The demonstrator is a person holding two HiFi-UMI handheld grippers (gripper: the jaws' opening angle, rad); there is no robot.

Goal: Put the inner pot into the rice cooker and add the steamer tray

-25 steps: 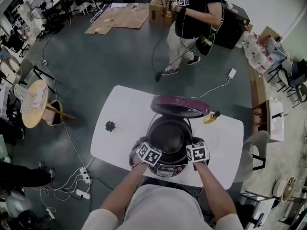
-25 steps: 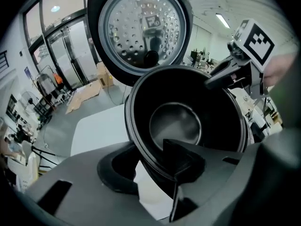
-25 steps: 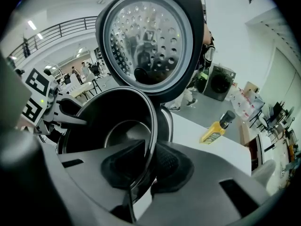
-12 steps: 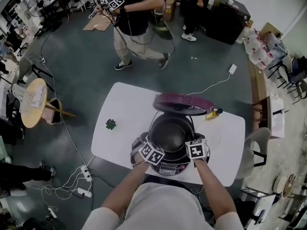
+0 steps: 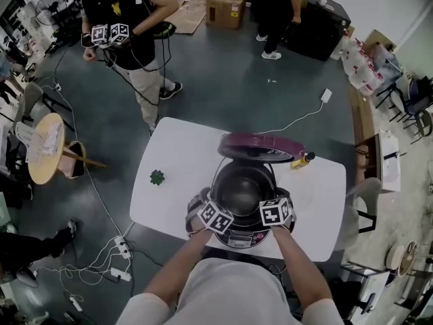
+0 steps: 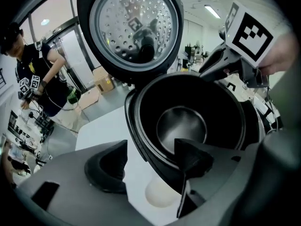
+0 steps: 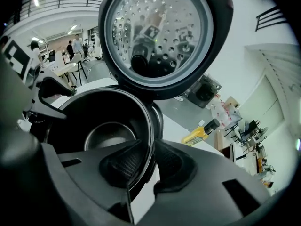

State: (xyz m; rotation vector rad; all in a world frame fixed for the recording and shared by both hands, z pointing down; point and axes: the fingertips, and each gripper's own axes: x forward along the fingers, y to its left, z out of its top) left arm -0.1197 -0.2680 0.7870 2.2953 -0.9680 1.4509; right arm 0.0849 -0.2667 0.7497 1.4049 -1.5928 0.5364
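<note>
Leave the dark round metal inner pot [image 5: 240, 189] seated in the black rice cooker with its maroon lid raised [image 5: 237, 238], at the white counter's [image 5: 172, 158] near edge. Draw off the left tool [image 6: 151, 160], just opened wide astride the pot's rim, and the right tool [image 7: 146, 166], just opened slightly round that rim. Lift both straight up to avoid tilting the pot.

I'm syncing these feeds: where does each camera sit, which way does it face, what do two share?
Head view: on the person's head, steeply down at table and rice cooker; forearms, left gripper, right gripper show.
Left gripper view: on the left gripper, along its jaws, just opened apart astride the inner pot's rim; right gripper shows.
Right gripper view: on the right gripper, jaws just opening astride the rim's right side.
Both gripper views share the lid's underside.
</note>
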